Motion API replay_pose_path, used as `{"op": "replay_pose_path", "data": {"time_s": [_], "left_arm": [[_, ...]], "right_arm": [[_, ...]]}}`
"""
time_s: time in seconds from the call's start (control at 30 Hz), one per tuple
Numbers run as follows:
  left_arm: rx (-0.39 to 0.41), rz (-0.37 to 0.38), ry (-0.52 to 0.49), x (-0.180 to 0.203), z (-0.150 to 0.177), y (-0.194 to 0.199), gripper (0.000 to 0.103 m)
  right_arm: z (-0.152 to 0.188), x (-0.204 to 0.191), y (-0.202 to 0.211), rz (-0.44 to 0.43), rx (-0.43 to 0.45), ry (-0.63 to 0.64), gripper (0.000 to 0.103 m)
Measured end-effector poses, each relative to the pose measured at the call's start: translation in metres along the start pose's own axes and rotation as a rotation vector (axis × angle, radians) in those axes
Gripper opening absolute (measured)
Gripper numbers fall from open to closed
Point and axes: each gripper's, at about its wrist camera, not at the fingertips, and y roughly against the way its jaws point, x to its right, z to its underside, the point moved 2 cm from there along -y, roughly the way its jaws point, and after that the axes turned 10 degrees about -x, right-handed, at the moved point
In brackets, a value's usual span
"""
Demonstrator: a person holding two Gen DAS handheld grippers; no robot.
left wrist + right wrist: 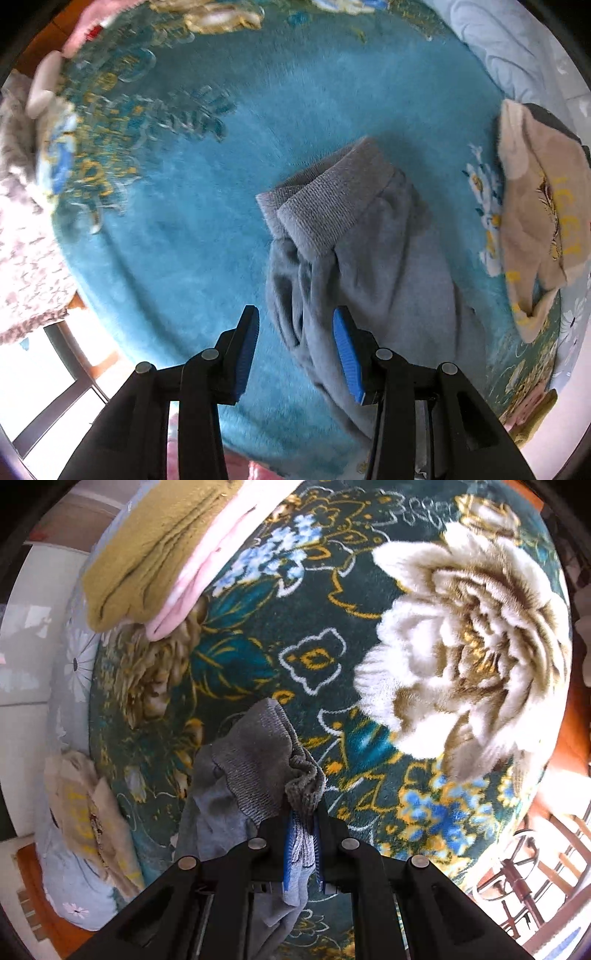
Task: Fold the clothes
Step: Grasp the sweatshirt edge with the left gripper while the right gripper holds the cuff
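Observation:
Grey fleece trousers (354, 251) lie on a teal floral blanket (177, 221), their ribbed cuffs (325, 199) doubled at the far end. My left gripper (295, 325) is open just above the near part of the trousers, with the right pad over the fabric and the left pad over bare blanket. In the right wrist view my right gripper (301, 819) is shut on the ribbed grey band (258, 760) of the trousers, and the bunched cloth hangs down between and below the pads.
A beige printed garment (535, 206) lies at the blanket's right edge; it also shows in the right wrist view (88, 812). An olive cloth (155, 546) and a pink cloth (207, 572) are stacked far left. A fuzzy pink-white fabric (22, 236) and window frame sit left.

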Motion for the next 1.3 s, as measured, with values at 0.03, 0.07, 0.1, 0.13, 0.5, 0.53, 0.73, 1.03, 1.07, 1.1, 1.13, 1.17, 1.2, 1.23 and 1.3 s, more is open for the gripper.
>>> {"op": "replay_pose_path", "data": {"time_s": [0.03, 0.07, 0.1, 0.13, 0.5, 0.53, 0.73, 1.03, 1.07, 1.1, 1.13, 1.17, 1.2, 1.23, 1.3], "left_arm": [[-0.009, 0.011, -0.002, 0.0, -0.005, -0.006, 0.043], [-0.017, 0.021, -0.004, 0.0, -0.01, -0.011, 0.043], [-0.016, 0.021, -0.012, 0.001, -0.011, -0.013, 0.043], [-0.012, 0.019, -0.022, 0.003, -0.012, -0.014, 0.043], [0.061, -0.092, -0.165, 0.005, -0.025, -0.005, 0.003], [0.051, -0.098, -0.154, 0.004, -0.025, -0.008, 0.003], [0.039, -0.117, -0.136, 0.011, -0.023, -0.001, 0.006], [-0.019, -0.038, -0.02, -0.009, -0.02, 0.025, 0.032], [-0.009, -0.031, -0.005, -0.012, -0.018, 0.029, 0.032], [0.001, -0.024, 0.01, -0.015, -0.016, 0.032, 0.032], [0.002, -0.017, 0.027, -0.019, -0.015, 0.035, 0.032], [0.001, -0.011, 0.045, -0.022, -0.014, 0.036, 0.032], [-0.003, -0.005, 0.054, -0.024, -0.014, 0.037, 0.032], [-0.011, 0.007, 0.06, -0.028, -0.017, 0.04, 0.032], [-0.004, 0.02, 0.043, -0.035, -0.02, 0.046, 0.032]], "right_arm": [[0.001, -0.002, 0.001, 0.013, 0.005, 0.006, 0.01], [0.002, -0.004, 0.002, 0.025, 0.009, 0.011, 0.01], [0.003, -0.005, 0.003, 0.036, 0.013, 0.015, 0.01], [0.004, -0.007, 0.003, 0.045, 0.016, 0.017, 0.01], [0.007, 0.003, 0.011, 0.072, 0.043, 0.025, 0.01], [0.007, 0.009, 0.006, 0.081, 0.03, -0.003, 0.01], [0.008, -0.001, 0.015, 0.075, 0.046, -0.002, 0.01], [0.077, -0.115, 0.045, 0.113, 0.181, 0.393, 0.01], [0.093, -0.134, 0.044, 0.11, 0.188, 0.461, 0.01], [0.113, -0.154, 0.041, 0.108, 0.195, 0.533, 0.01], [0.136, -0.176, 0.037, 0.107, 0.201, 0.609, 0.01], [0.156, -0.194, 0.031, 0.107, 0.204, 0.673, 0.01], [0.174, -0.209, 0.024, 0.11, 0.201, 0.726, 0.01], [0.194, -0.224, 0.014, 0.123, 0.197, 0.79, 0.01], [0.235, -0.252, -0.014, 0.169, 0.185, 0.915, 0.01]]}}
